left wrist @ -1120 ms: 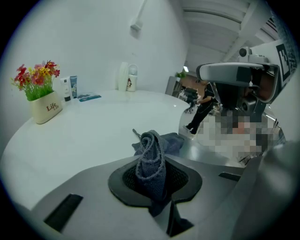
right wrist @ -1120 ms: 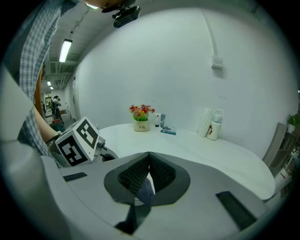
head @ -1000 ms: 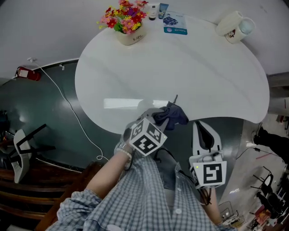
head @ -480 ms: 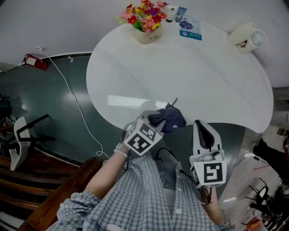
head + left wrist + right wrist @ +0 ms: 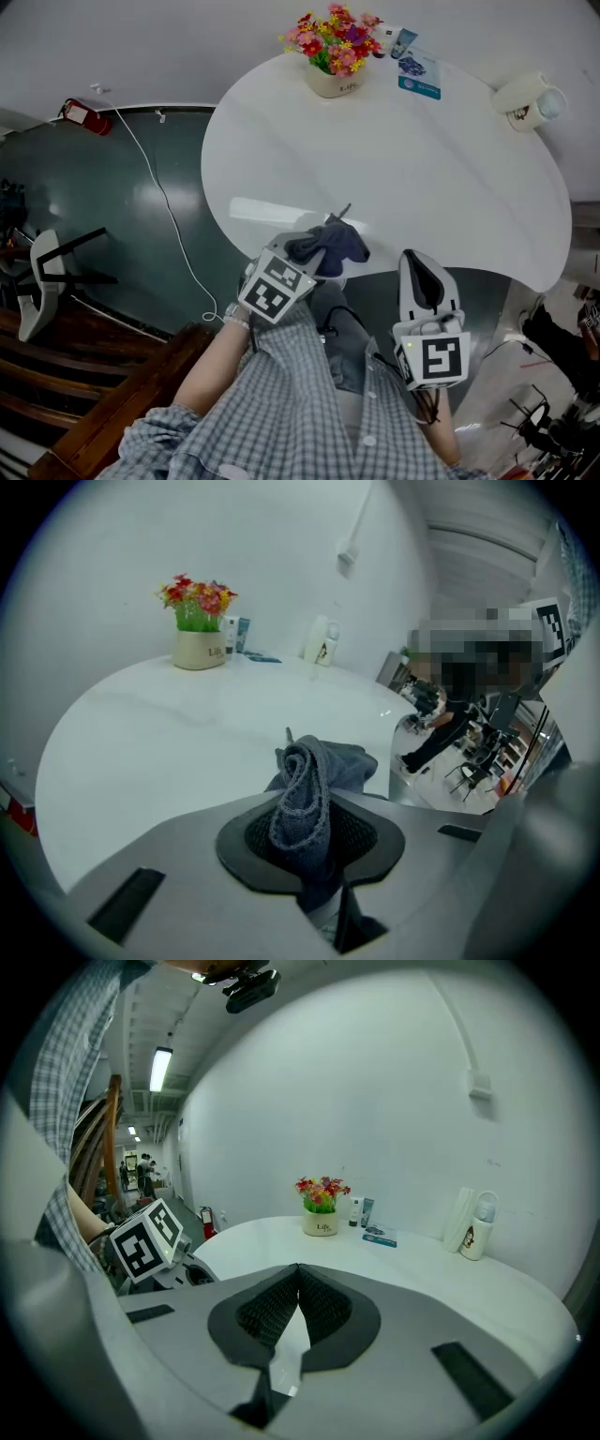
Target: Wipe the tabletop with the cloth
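A dark blue-grey cloth [image 5: 330, 246] is bunched at the near edge of the white round tabletop [image 5: 394, 169]. My left gripper [image 5: 313, 255] is shut on it. In the left gripper view the cloth [image 5: 307, 778] stands up between the pads and spills forward over the table [image 5: 169, 733]. My right gripper [image 5: 419, 266] hangs off the table's near edge, over the floor, to the right of the cloth. In the right gripper view, the right gripper [image 5: 298, 1277] has its jaws closed together with nothing between them.
At the far side of the table stand a flower pot [image 5: 337, 49], small tubes [image 5: 400, 41], a blue packet [image 5: 420, 75] and a white mug with a bottle [image 5: 531, 97]. A red extinguisher [image 5: 82, 114], a floor cable [image 5: 159, 187] and a chair [image 5: 45, 281] are to the left.
My left gripper has carried the cloth leftward along the table's near edge. The head view has swung, shifting the table rightward in frame. The right gripper has not moved.
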Tool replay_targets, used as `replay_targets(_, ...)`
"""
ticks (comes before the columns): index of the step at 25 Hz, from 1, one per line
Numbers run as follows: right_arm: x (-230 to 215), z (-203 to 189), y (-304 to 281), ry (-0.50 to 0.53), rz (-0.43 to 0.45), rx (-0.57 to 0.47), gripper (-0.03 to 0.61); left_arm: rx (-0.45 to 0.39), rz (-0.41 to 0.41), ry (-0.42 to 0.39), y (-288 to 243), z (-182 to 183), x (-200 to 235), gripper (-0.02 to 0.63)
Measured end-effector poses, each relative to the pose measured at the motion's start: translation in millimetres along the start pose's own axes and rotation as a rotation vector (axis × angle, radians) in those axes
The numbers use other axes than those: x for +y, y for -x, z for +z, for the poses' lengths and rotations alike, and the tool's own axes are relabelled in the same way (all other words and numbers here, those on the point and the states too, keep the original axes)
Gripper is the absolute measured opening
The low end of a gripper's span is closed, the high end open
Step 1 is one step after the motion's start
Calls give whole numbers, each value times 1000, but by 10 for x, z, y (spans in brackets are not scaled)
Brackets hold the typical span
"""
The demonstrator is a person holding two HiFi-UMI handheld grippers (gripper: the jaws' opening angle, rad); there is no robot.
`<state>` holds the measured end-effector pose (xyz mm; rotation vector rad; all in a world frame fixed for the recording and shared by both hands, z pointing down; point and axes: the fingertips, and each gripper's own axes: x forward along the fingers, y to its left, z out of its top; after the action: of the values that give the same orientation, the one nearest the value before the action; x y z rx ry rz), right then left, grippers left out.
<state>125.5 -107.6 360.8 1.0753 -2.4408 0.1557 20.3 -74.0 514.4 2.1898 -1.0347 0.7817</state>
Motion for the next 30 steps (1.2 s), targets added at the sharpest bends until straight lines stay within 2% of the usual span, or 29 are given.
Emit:
replay_targets(21, 326, 307, -255, 23, -6, -16, 9, -49, 234, 130, 793, -354, 1211, 61)
replay_targets(30, 455, 374, -283, 22, -26, -29, 9, -57, 325, 128, 1076, -394, 1780, 61)
